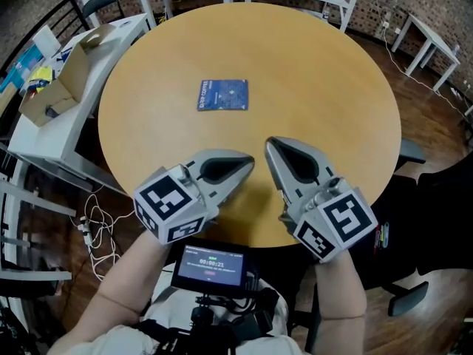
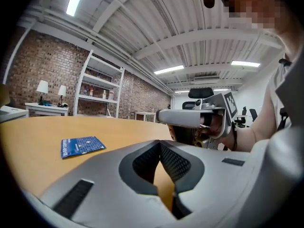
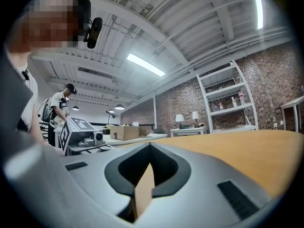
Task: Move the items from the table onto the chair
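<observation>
At the middle of the round, smooth wooden bench [image 1: 310, 87] we see a flat blue packet [image 1: 222, 95]; near the bench's rim, left claw [image 1: 249, 161] and right claw [image 1: 270, 146] sit closed, empty.

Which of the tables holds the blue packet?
The round wooden table: the blue packet lies near its middle. The other tables are rectangular; the white table on the left carries an open cardboard box.

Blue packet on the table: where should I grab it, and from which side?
The blue packet lies flat and thin on the round table, so probably pinch its near edge, coming in low from the person's side.
</observation>
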`<state>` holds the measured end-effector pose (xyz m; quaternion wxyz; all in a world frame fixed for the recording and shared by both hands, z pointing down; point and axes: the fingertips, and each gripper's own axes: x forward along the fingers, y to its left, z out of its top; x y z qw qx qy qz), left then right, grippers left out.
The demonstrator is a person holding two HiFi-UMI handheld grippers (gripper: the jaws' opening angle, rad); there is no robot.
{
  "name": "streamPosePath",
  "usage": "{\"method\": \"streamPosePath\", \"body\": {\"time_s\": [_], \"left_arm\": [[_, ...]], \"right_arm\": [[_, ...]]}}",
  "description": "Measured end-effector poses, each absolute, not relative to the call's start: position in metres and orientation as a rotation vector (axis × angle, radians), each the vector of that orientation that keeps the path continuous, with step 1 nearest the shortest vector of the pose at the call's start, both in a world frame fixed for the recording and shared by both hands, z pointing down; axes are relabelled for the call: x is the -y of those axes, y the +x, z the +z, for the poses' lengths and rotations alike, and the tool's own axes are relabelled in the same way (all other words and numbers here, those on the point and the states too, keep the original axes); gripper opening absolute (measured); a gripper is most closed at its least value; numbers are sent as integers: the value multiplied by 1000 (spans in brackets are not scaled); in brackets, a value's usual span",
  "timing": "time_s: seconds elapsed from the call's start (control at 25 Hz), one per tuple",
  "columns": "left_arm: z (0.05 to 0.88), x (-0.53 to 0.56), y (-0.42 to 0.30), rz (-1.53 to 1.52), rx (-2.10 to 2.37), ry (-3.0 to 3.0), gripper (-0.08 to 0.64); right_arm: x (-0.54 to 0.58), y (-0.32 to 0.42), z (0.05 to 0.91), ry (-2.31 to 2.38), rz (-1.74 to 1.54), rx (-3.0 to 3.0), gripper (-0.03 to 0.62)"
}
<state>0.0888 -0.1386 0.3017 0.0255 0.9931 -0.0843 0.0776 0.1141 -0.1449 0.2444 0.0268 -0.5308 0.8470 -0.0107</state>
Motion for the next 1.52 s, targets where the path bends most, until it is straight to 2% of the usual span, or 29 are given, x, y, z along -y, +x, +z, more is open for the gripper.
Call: {"method": "streamPosePath", "body": {"time_s": [0.56, 1.52], "left_arm": [[304, 165, 29, 236, 431, 3041, 2], [305, 164, 27, 247, 425, 3037, 2]], "right_arm": [[167, 64, 259, -1574, -49, -2698, 5], [169, 66, 267, -1588, -66, -2693, 5]]}}
